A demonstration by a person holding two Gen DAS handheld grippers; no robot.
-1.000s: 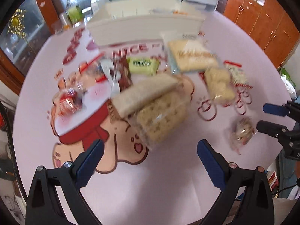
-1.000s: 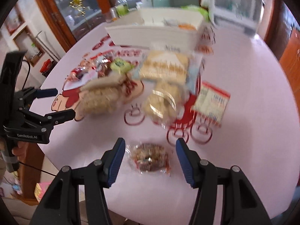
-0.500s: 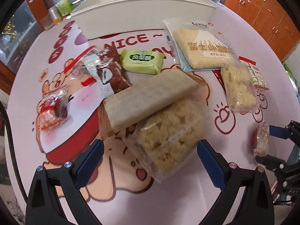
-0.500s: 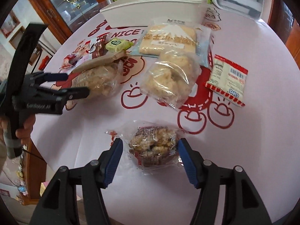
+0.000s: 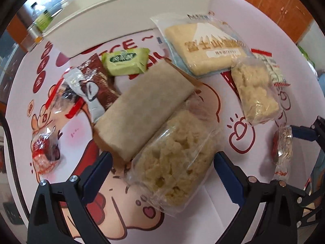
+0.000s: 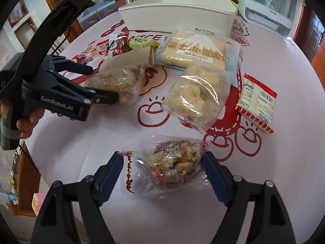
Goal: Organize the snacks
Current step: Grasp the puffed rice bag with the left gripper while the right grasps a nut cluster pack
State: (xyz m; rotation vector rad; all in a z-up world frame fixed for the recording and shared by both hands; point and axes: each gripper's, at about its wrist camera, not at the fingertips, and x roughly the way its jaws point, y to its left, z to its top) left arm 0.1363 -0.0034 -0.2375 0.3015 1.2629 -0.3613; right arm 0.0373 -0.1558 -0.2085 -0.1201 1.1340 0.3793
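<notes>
Paper bar (image 5: 142, 105) hides rice-puff bag (image 5: 174, 168) top (brown pack (image 5: 95, 81) blurred).

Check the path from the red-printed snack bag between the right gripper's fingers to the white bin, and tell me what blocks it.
The right gripper straddles the red-printed snack bag, jaws open. Between it and the white bin lie the clear puffed-snack bag and the Fuji bread pack; lifting over them looks sufficient.

Bright, even daylight on the tabletop (image 6: 284, 172); glare on clear snack wrappers (image 5: 172, 162), soft shadows beneath. Fisheye bending, dark vignetted corners, slight blur in the left wrist view.
</notes>
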